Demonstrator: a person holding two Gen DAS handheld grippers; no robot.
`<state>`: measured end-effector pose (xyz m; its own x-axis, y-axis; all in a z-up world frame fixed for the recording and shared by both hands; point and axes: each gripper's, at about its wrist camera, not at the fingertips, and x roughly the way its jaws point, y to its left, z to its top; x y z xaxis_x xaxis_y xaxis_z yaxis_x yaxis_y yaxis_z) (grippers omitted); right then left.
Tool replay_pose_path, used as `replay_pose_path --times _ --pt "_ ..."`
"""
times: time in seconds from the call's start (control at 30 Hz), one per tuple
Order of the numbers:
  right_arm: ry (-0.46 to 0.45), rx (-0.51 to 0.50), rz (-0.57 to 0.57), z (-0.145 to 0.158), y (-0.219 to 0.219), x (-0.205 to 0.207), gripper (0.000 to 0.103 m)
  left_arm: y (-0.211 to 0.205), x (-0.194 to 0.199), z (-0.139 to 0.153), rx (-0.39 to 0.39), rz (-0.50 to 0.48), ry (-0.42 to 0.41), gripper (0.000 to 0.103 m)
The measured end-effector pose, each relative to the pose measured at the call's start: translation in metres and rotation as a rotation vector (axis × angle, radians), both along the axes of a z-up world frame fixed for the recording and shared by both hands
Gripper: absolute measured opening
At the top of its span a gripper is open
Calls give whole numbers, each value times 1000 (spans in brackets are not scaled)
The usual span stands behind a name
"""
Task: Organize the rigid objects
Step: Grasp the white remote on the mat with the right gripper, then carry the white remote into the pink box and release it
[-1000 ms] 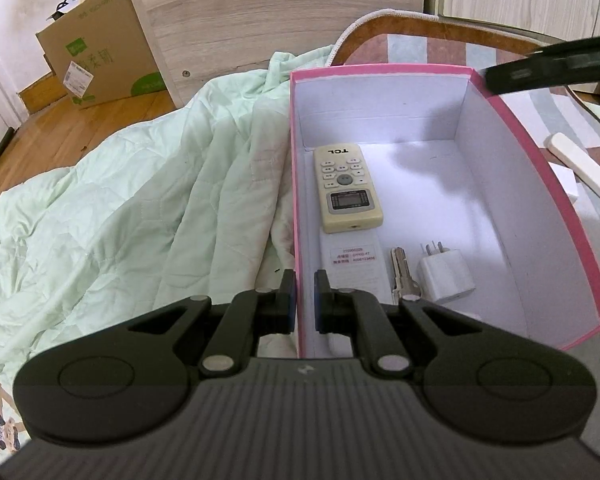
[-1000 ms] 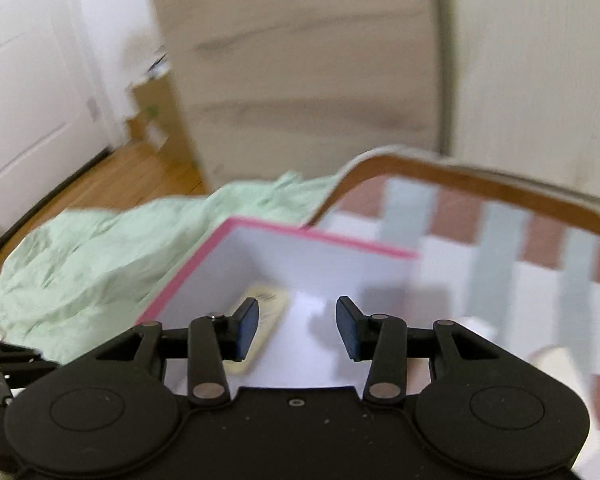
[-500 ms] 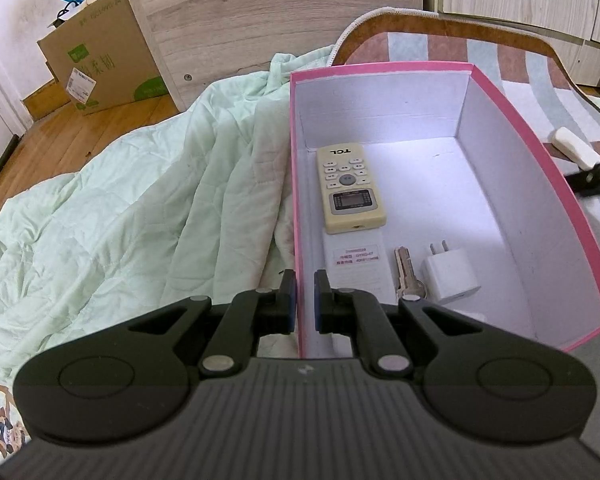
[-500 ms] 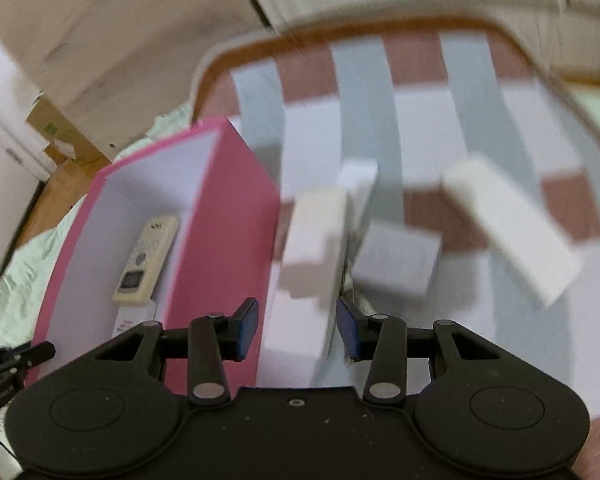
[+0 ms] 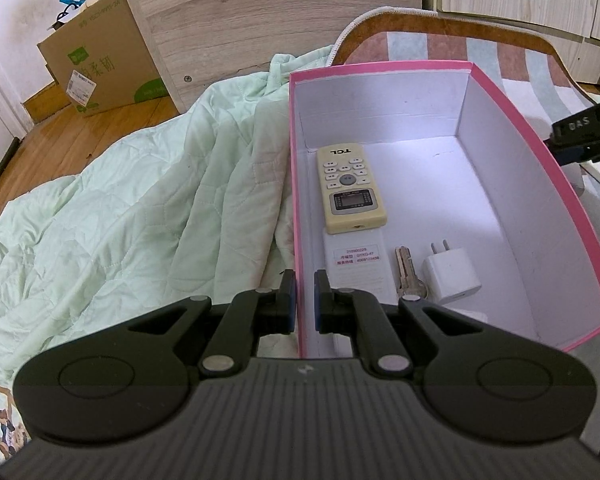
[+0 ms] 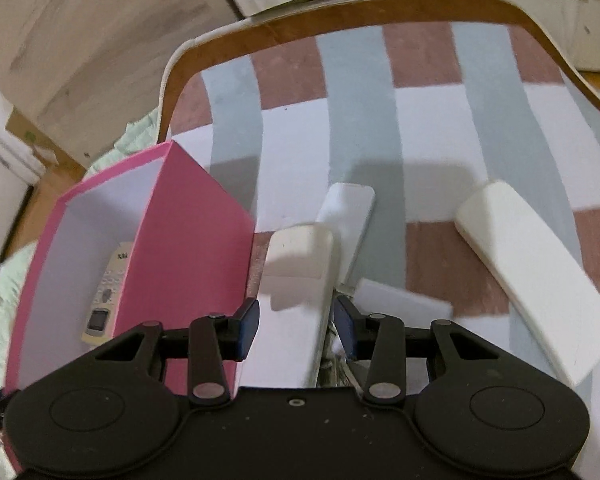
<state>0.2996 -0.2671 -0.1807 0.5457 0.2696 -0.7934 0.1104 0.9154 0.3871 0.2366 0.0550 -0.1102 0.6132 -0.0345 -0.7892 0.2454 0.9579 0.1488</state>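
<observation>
A pink box [image 5: 540,184] with white inside lies on the bed and holds a cream TCL remote [image 5: 350,188], a white labelled piece [image 5: 356,264], a key [image 5: 408,276] and a white charger plug [image 5: 450,276]. My left gripper [image 5: 304,300] is shut on the box's left wall near the front corner. My right gripper [image 6: 296,324] is open and straddles a white remote [image 6: 296,280] lying just right of the box [image 6: 188,256]. Another white remote [image 6: 532,276] lies to the right, and a flat white piece [image 6: 348,212] lies behind.
A crumpled mint quilt [image 5: 140,208] lies left of the box. The striped bed cover [image 6: 380,100] ends at a brown edge. A wooden panel [image 5: 260,12] and a cardboard box [image 5: 96,60] stand on the floor beyond. A small grey-white block [image 6: 400,300] lies by the right fingertip.
My right gripper swung from above the box to its right side and came down over the white remote, jaws still open. My left gripper kept its hold on the box wall.
</observation>
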Motion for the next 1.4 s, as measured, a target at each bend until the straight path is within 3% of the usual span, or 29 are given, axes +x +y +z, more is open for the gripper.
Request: replay_pose_path --times 0.17,0.27,0.37,0.47,0.7,0.87,1.0,1.27,1.4 --pt "80 3 8 -17 3 23 47 1 0 1 0 -1 -1 6" --pt "58 -32 19 -18 8 27 47 1 -1 1 -3 -1 0 6" --pt "12 -11 31 -13 8 20 25 3 0 1 -7 -4 1 6" --pt "-34 35 36 -4 4 8 20 3 1 1 -8 -4 3 6" --pt "-10 -73 79 7 17 -22 20 4 1 1 -10 -4 4 6" --pt "83 -235 48 21 29 -54 20 4 1 0 -10 -5 4 6" --pt "92 -339 104 24 42 -71 20 4 1 0 -11 -5 4 6" --pt "115 -266 147 10 49 -70 22 4 1 0 -15 -4 7 6" --pt "140 -328 148 4 54 -67 23 4 1 -1 -17 -4 8 6"
